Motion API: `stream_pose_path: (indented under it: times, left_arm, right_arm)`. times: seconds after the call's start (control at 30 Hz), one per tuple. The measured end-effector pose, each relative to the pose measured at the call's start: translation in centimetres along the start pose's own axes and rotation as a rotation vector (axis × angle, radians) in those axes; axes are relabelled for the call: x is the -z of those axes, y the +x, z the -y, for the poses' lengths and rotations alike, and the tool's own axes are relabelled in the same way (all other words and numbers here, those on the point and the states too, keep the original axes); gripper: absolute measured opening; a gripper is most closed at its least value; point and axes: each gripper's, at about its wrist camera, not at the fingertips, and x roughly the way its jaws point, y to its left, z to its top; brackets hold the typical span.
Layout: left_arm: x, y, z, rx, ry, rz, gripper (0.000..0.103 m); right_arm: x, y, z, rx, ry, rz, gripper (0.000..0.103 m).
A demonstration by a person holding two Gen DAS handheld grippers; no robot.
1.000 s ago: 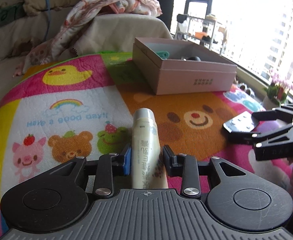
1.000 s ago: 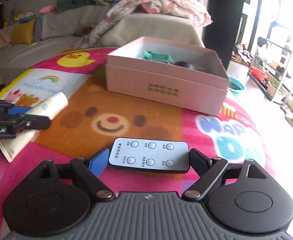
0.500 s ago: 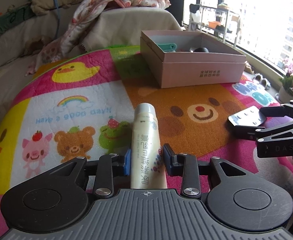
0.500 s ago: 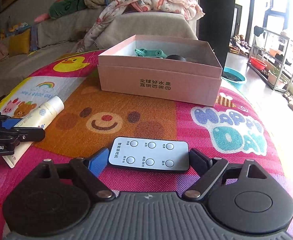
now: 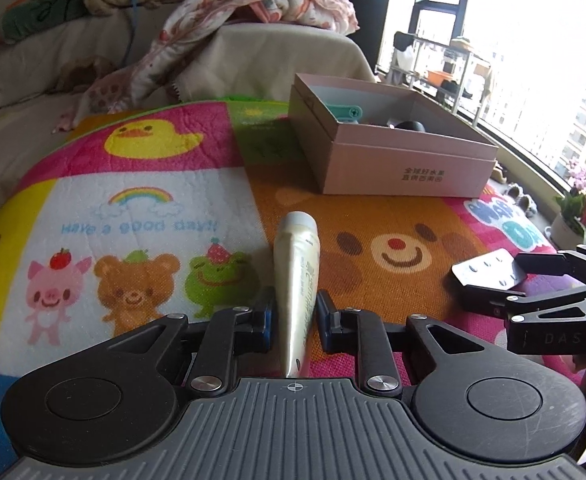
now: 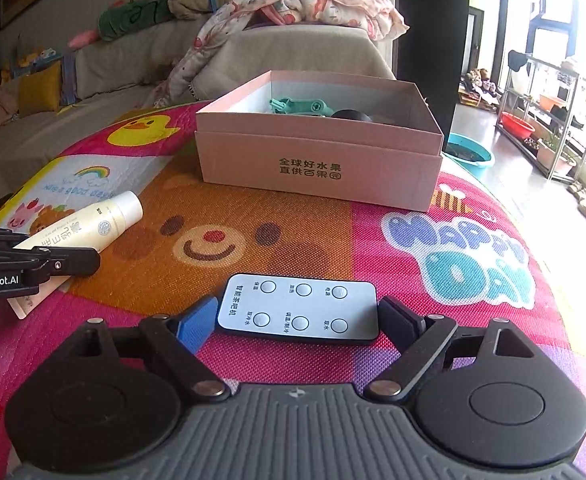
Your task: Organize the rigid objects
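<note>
My left gripper (image 5: 295, 316) is shut on a cream tube (image 5: 298, 264), turned on its edge, cap pointing away; it also shows in the right wrist view (image 6: 89, 228). My right gripper (image 6: 297, 318) is shut on a white remote (image 6: 299, 306) with round buttons, held by its short ends; it shows in the left wrist view (image 5: 487, 270). An open pink box (image 5: 405, 160) stands ahead on the mat, also in the right wrist view (image 6: 317, 168). It holds a teal plastic item (image 6: 299, 106) and a dark round object (image 6: 351, 115).
A colourful cartoon mat (image 5: 141, 208) covers the surface. A sofa with a floral blanket (image 5: 261, 4) lies behind the box. A metal shelf (image 6: 549, 112) and a blue basin (image 6: 469, 154) stand on the floor at the right. A potted plant (image 5: 581, 208) sits by the window.
Both grippers have risen and tilted, so the box looks lower and nearer. The tube has rolled onto its edge between the left fingers. The remote stays held.
</note>
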Motion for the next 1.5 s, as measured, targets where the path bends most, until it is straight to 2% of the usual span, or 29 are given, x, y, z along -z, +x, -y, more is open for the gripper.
stream_pose_path:
  times: [0.07,0.17,0.33,0.5,0.6,0.7,0.83,0.93,1.0,1.03,1.1,1.2,1.33,1.5]
  left_arm:
    - [-0.4,0.4,0.4,-0.014,0.045,-0.004,0.024]
    - [-1.4,1.2,0.3,0.015,0.069,-0.033,0.024]
    - [-2.3,2.0,-0.8,0.080,0.023,-0.068,0.025]
    - [-1.3,1.6,-0.7,0.079,0.024,-0.008,0.024]
    - [-0.5,1.2,0.2,0.057,0.089,0.037,0.024]
    - [0.0,0.1,1.2,0.109,0.151,0.049,0.023]
    - [0.3,-2.1,2.8,0.131,0.257,0.097,0.022]
    - [-0.2,-3.1,3.4,0.157,0.278,0.128,0.021]
    - [-0.6,-3.1,3.7,0.166,0.284,0.135,0.011]
    - [-0.8,-3.0,3.8,0.170,0.283,0.136,0.010]
    - [-1.0,-2.6,3.9,0.177,0.274,0.125,0.010]
    - [-0.9,-1.7,3.8,0.181,0.249,0.092,0.011]
    - [-0.7,-0.8,3.5,0.153,0.234,0.071,0.013]
    - [0.0,0.1,4.0,0.204,0.278,-0.020,0.015]
  right_arm:
    - [0.0,0.0,0.0,0.000,0.000,0.000,0.087]
    - [0.0,0.0,0.0,0.001,-0.001,-0.001,0.087]
    - [0.0,0.0,0.0,0.001,-0.001,0.000,0.087]
    - [0.0,0.0,0.0,0.001,-0.001,0.000,0.087]
    - [0.0,-0.1,0.0,-0.001,-0.001,0.003,0.087]
    - [0.1,-0.4,0.0,-0.014,-0.008,0.007,0.087]
    - [0.1,-1.4,0.1,-0.034,-0.056,0.010,0.087]
    - [-0.1,-3.6,0.9,-0.020,-0.084,0.066,0.087]
    - [-0.6,-5.3,1.6,-0.014,-0.087,0.118,0.087]
    - [-0.8,-6.0,1.9,-0.005,-0.088,0.145,0.087]
    - [-1.1,-7.1,2.3,0.025,-0.089,0.190,0.087]
    - [-1.1,-7.5,2.6,0.033,-0.081,0.201,0.087]
    - [-0.5,-6.2,2.6,0.017,-0.072,0.155,0.087]
    - [0.6,-4.1,2.6,0.025,-0.055,0.088,0.087]
